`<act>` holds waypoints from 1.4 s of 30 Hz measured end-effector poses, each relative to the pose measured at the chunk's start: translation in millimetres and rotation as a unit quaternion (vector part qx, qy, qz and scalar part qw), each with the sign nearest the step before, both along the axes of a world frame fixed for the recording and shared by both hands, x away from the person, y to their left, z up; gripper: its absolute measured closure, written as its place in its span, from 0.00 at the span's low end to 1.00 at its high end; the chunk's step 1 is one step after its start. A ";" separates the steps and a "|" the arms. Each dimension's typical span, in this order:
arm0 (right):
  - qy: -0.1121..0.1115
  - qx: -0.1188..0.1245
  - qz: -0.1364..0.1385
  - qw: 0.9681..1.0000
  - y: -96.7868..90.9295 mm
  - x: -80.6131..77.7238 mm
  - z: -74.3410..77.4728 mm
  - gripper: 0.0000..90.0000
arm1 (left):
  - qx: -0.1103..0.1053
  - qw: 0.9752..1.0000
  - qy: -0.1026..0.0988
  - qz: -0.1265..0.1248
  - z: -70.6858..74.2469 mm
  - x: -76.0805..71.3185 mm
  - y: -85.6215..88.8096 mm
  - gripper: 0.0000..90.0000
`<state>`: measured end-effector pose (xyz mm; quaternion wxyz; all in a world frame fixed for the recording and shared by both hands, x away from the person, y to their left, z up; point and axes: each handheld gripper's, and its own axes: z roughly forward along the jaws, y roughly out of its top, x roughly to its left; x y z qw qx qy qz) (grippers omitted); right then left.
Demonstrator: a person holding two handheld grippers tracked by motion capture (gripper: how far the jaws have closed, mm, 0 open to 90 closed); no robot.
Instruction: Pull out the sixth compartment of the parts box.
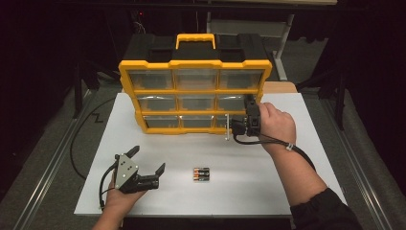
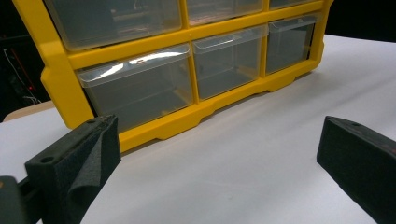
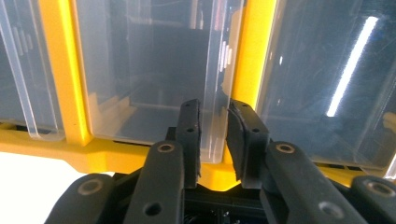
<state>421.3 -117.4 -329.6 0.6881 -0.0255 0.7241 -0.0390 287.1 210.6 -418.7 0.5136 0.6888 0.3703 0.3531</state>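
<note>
The left gripper [image 1: 150, 161] rests at seven o'clock on the white bench [image 1: 287, 158], its fingers [image 2: 74, 161] spread wide and holding nothing. A pack of batteries [image 1: 201, 174] lies at six o'clock. At twelve o'clock stands the yellow drawer organiser [image 1: 195, 91]; the right gripper [image 3: 213, 135] is at its bottom-right drawer [image 1: 231, 121], at about two o'clock, fingers nearly closed on the clear front lip [image 3: 215, 93]. To do this well, I judge, keep the pinch firm and pull straight out, level, so the drawer slides without tipping the cabinet
</note>
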 end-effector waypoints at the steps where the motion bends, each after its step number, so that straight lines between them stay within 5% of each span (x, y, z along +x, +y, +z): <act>1: -0.005 0.000 -0.003 1.000 1.2 0.4 -1.1 0.87 | 0.000 1.000 0.000 0.000 0.2 -0.1 0.1 0.01; 13: -0.028 0.005 -0.010 1.000 3.2 1.2 -7.2 0.88 | -0.002 1.000 0.000 0.000 0.5 -0.4 0.5 0.01; 42: -0.003 0.019 0.000 1.000 -0.2 -22.9 -0.9 0.89 | -0.002 1.000 -0.001 0.004 0.6 0.6 1.1 0.01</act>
